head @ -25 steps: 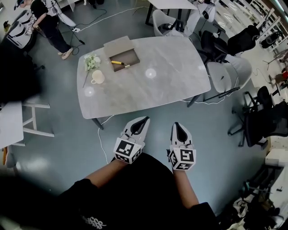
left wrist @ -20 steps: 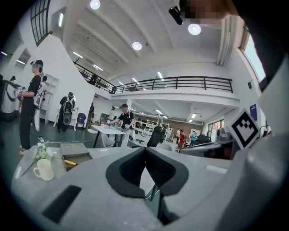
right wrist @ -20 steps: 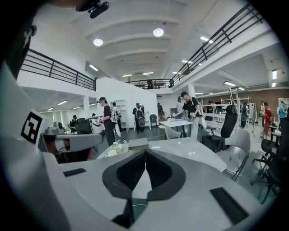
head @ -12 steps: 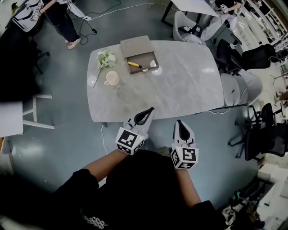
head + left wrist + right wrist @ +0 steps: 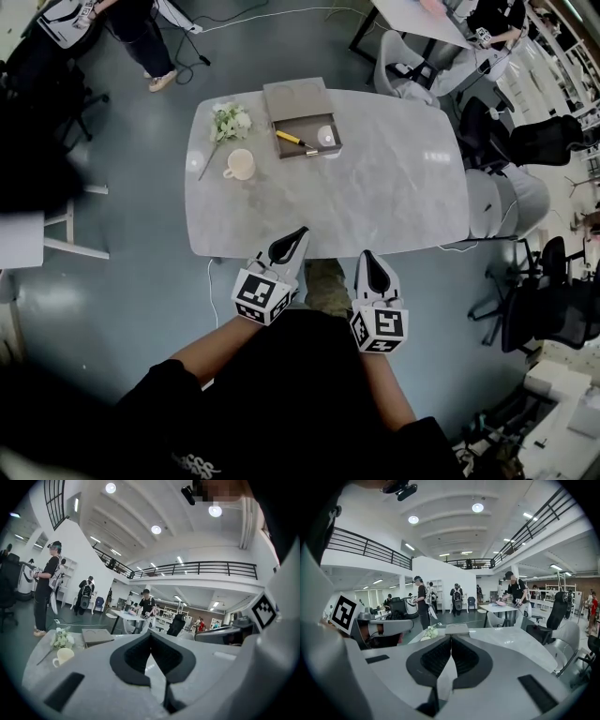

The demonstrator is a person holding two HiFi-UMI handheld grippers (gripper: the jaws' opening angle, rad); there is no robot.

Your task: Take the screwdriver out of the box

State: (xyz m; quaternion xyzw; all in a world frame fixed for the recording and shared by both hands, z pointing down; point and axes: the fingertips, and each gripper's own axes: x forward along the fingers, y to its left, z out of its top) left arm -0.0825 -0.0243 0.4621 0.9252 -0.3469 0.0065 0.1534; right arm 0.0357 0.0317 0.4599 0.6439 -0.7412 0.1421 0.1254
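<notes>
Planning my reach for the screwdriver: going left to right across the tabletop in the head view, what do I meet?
Cup → open box, with the screwdriver lying inside it. The flowers overlap the cup, so they are left out.

Bright ceiling lamps [image 5: 477, 507], fisheye-warped edges, tabletop [image 5: 394, 187] glare

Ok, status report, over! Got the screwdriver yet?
Left gripper, right gripper shut, empty. Screwdriver in open box, far across table. Nothing blocking; cup off to side.

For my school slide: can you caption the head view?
Left gripper and right gripper, both shut, near the table; screwdriver lies in the open box.
</notes>
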